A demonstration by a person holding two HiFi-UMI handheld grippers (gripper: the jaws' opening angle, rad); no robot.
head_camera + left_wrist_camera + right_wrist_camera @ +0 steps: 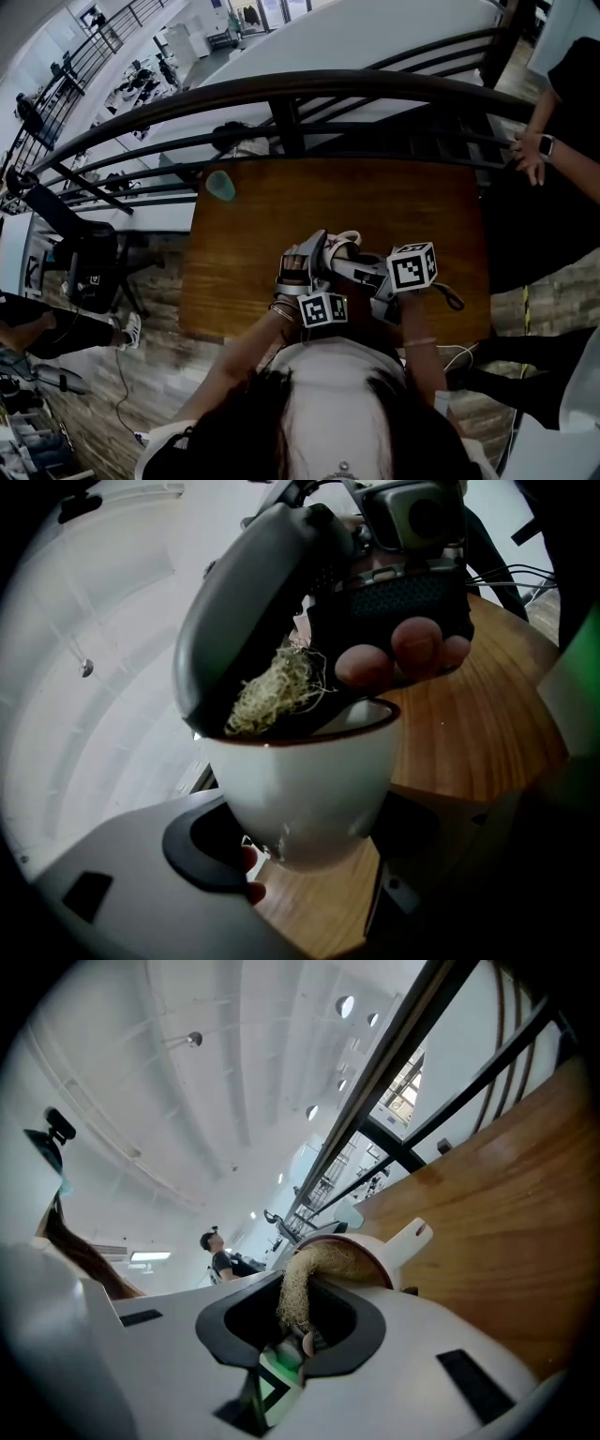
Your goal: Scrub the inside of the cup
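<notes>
Cup (pixel 309 789) (glazed, probably slippery and breakable) is sitting gripped low in the left claw (pixel 305 841); right claw (pixel 295 1326) is pinching a soft scrubber (pixel 298 1283) ahead.

- You have no words, numbers or brand names to read in any of the views.
- The only printed marks are black-and-white square patterns. One set is on the marker cube (pixel 322 309) of your left gripper (pixel 309 841), the other on the marker cube (pixel 412 266) of your right gripper (pixel 295 1321).
- These patterns carry no letters or digits.
</notes>
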